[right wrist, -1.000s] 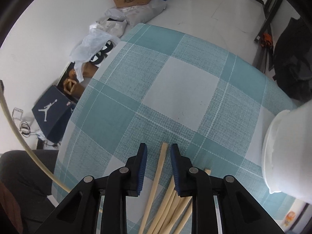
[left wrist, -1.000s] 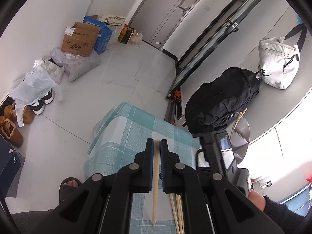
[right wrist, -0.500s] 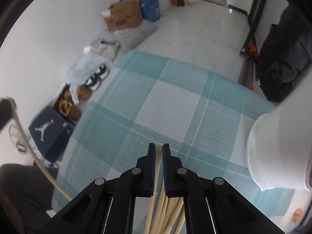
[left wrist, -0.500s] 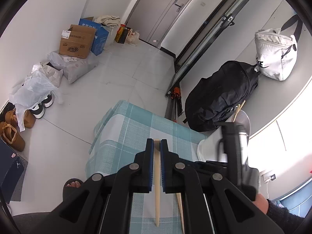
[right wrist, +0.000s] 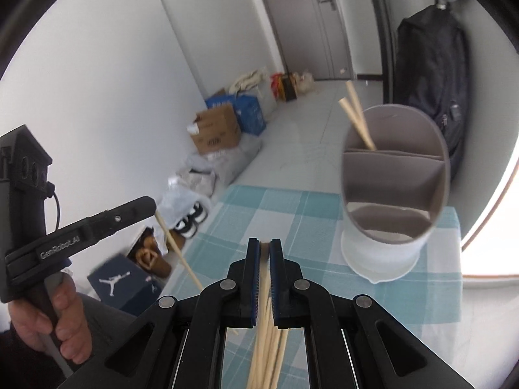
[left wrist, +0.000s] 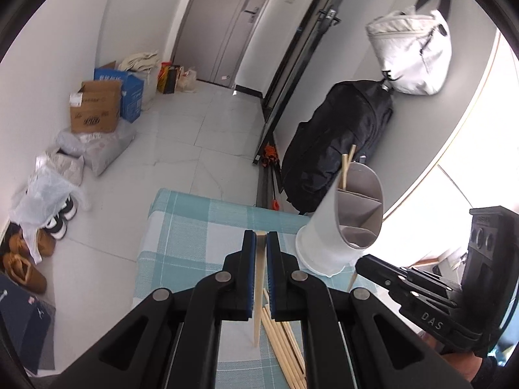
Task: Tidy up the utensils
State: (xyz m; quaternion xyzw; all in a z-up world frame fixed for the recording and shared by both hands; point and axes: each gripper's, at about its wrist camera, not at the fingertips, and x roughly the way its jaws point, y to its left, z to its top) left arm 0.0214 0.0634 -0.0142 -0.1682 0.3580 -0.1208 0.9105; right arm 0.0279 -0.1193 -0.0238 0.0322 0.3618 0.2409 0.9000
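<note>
My left gripper (left wrist: 260, 236) is shut on a pale wooden chopstick (left wrist: 257, 308) that hangs down between its blue pads. In the right wrist view my right gripper (right wrist: 265, 244) is shut on another chopstick (right wrist: 263, 295), lifted above several loose chopsticks (right wrist: 271, 363) on the teal checked tablecloth (right wrist: 324, 291). The white utensil holder (right wrist: 395, 194) with grey dividers stands ahead to the right, with two chopsticks (right wrist: 356, 120) in its far compartment. The left wrist view shows the holder (left wrist: 340, 227) too, and the right gripper (left wrist: 360, 261) beside it. The left gripper (right wrist: 150, 202) shows at the left.
A person's hand (right wrist: 48, 321) grips the left tool's handle. Beyond the table's far edge (left wrist: 207, 196) the floor holds cardboard boxes (left wrist: 97, 110), plastic bags and shoes (left wrist: 58, 223). A black backpack (left wrist: 337, 149) and a white bag (left wrist: 412, 55) hang on the right wall.
The right gripper closed on one chopstick from the pile and rose with it, tilting up so the holder came into view. The left gripper lifted slightly, still holding its chopstick.
</note>
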